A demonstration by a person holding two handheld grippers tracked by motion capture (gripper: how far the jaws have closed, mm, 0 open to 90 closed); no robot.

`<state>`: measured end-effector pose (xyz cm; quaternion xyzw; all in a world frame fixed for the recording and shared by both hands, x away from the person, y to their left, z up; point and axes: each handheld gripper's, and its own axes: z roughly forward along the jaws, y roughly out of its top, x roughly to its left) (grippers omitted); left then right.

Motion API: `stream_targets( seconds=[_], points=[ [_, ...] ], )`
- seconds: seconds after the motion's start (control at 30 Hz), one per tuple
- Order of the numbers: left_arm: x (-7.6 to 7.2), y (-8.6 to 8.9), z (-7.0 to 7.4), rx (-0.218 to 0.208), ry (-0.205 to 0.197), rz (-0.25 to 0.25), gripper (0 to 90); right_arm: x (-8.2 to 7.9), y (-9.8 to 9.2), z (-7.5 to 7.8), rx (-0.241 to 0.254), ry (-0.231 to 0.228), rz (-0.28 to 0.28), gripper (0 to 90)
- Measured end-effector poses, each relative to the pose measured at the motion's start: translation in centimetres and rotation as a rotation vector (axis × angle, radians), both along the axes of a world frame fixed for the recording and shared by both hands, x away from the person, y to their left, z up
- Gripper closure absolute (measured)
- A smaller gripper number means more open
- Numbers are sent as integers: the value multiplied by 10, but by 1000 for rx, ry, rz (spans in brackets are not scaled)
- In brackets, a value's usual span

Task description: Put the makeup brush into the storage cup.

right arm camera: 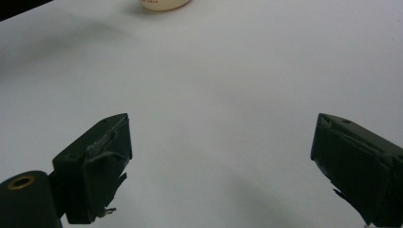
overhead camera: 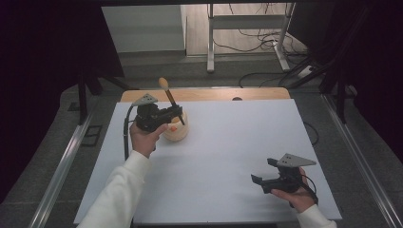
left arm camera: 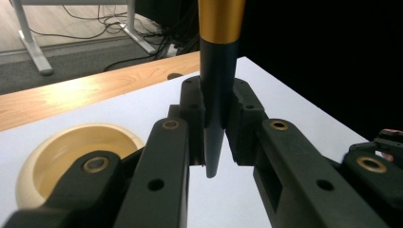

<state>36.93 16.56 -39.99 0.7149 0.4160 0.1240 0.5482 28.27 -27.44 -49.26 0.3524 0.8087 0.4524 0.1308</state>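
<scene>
**Left tool has the brush, right one's just hanging out**

Biggest thing first: the bench (overhead camera: 228,156), covered with a plain white sheet, with a strip of bare wood showing along its far edge. Behind it there's grey floor, a metal frame and a mess of cables.

On the bench, toward the far left corner, sits a cream-coloured bowl (overhead camera: 176,130). From the left gripper view you can look into it and it looks empty inside, just a smooth round hollow.

Then the left tool (overhead camera: 177,113), held in the person's left hand (overhead camera: 145,137) right above and beside that bowl. Its jaws are pressed together on a brush (overhead camera: 170,100): dark tapered handle, gold ferrule, rounded tan tip. The brush stands tilted, tip end up and leaning toward the far left, with the pointed handle end poking down past the pads next to the bowl. In the left gripper view the handle is clamped squarely between the two pads (left arm camera: 195,123).

The right tool (overhead camera: 266,172) is well apart from all that, near the near right corner of the bench, in the right hand (overhead camera: 297,194). Its jaws are spread wide with nothing between them, just white sheet underneath.

There's also a small orange mark on the bowl's side, too small to tell what it is.
</scene>
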Motion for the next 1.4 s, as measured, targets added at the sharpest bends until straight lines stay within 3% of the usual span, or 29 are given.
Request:
stream_targets(
  seconds=[0.67,0.97,1.4],
  points=[
    [14,11,-1,2,4,58,790,0,1,0,-7,0,1,69],
    [25,20,-11,5,29,102,790,0,1,-1,-10,3,1,69],
    [37,19,-23,29,40,127,789,0,1,-2,-15,7,2,70]
  ],
)
